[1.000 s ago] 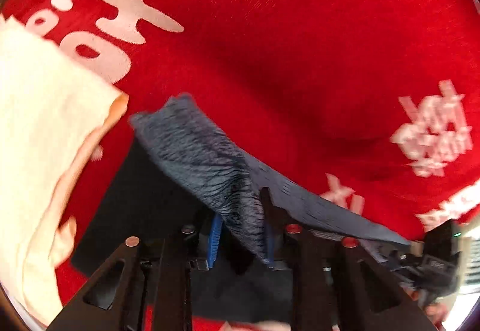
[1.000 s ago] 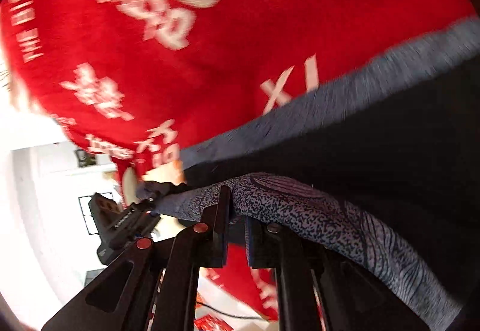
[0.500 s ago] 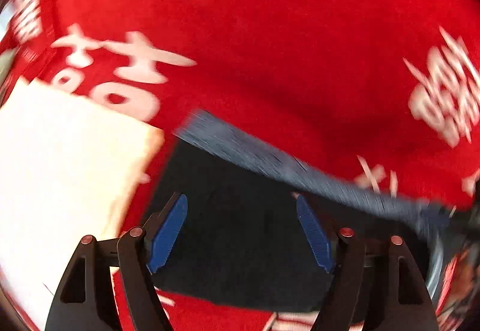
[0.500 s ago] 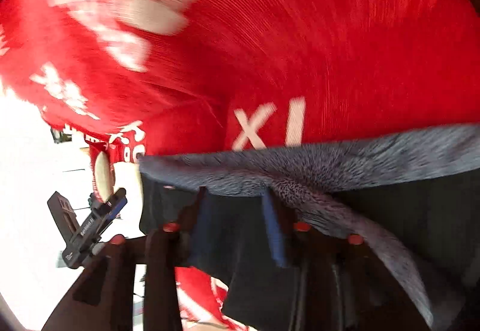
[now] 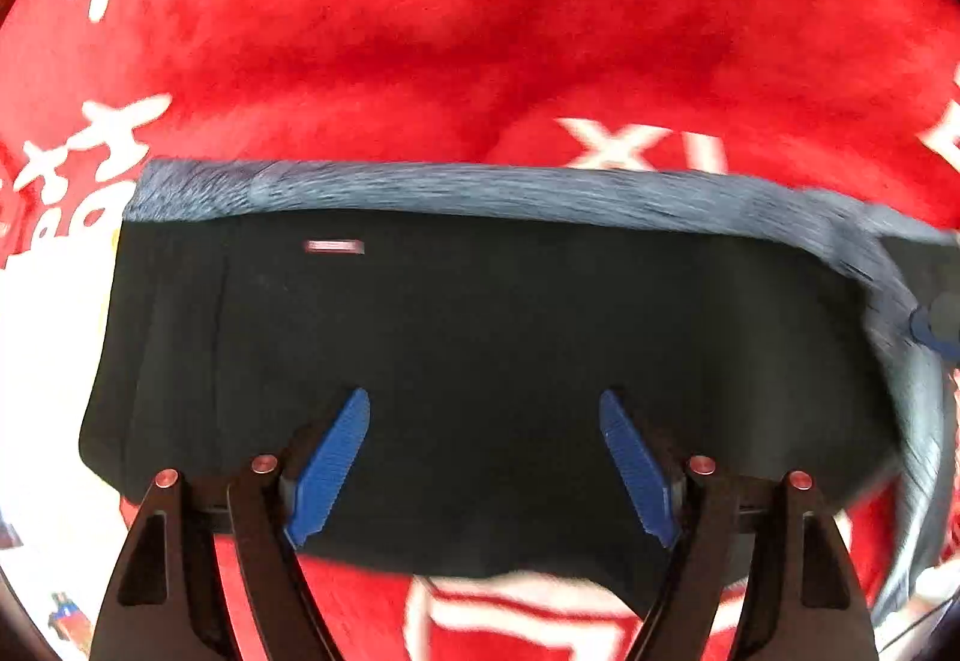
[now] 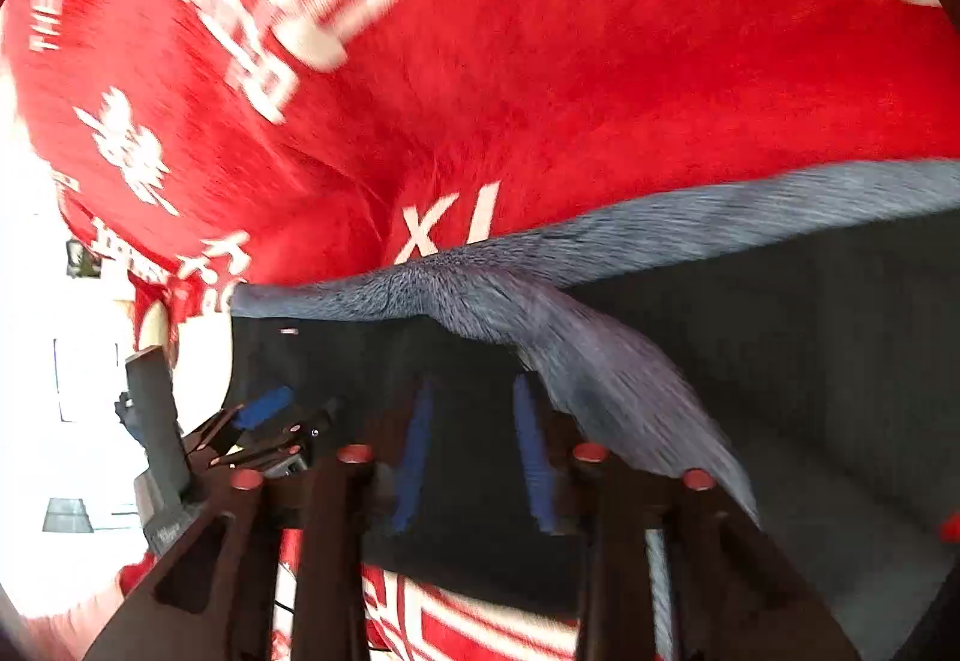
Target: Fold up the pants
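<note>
The black pants (image 5: 480, 331) lie folded on the red blanket, with a grey-blue fuzzy lining (image 5: 480, 187) showing along the far edge. My left gripper (image 5: 483, 457) is open and empty just above the pants' near half. In the right wrist view the pants (image 6: 810, 361) fill the right side, and a flap of the lining (image 6: 600, 373) lies turned back over them by my right finger. My right gripper (image 6: 474, 457) is open with nothing between its blue pads. The left gripper (image 6: 264, 421) shows at the left.
A red blanket with white characters (image 5: 420, 31) covers the whole surface under the pants and also fills the right wrist view (image 6: 600, 61). A pale cloth (image 5: 36, 361) lies at the left edge. A bright room lies beyond the blanket's left edge (image 6: 60, 421).
Both grippers let go of the lining edge they held a second ago. The left opened first and drew back over the pants; the right opened after. The folded pants now lie flat.
</note>
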The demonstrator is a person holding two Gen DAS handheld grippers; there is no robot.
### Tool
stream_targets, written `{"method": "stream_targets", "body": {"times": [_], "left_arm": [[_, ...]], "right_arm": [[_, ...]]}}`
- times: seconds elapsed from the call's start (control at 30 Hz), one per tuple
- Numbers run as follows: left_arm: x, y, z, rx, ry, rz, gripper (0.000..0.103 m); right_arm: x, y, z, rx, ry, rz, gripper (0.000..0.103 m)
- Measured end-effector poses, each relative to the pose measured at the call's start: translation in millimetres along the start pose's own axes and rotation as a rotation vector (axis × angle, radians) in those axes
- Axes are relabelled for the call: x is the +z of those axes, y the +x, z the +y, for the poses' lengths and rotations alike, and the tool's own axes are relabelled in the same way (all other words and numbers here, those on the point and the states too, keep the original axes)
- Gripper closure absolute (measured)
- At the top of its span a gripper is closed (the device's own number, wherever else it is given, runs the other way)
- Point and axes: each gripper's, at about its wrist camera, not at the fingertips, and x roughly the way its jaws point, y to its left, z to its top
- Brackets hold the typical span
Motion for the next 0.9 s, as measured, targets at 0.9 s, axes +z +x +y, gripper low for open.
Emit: {"method": "stream_targets", "body": {"times": [0.9], "left_arm": [[-104,-15,-222,-0.316,0.315,0.13,0.023]], "right_arm": [[-287,-139,-168,-0.127,0.427,-0.188,0.06]]}}
